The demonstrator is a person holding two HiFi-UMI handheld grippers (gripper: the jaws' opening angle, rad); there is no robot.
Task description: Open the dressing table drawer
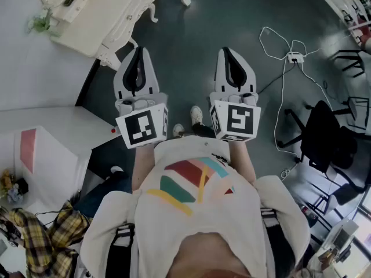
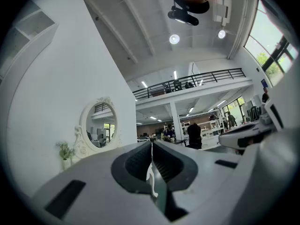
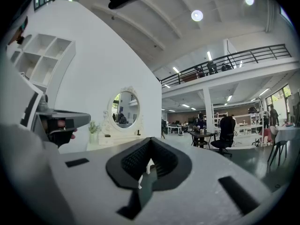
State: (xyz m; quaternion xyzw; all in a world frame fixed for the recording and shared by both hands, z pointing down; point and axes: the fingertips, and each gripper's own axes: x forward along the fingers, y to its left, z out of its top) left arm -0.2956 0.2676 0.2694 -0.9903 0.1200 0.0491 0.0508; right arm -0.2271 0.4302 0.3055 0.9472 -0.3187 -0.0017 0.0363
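The white carved bench point(image 1: 110, 16) stands at the head view's upper left, well ahead of the person; its drawer cannot be made out. It carries one oval mirror point(image 3: 123, 109) and one small plant point(image 2: 64, 152). The dark floor point(image 1: 191, 68) belongs to an open hall. Two grippers are held level side by side, the left gripper point(image 1: 138, 52) and the right gripper point(image 1: 225, 51), both with jaws closed and empty.

The dressing table point(image 1: 110, 10) is cut off by the head view's top edge
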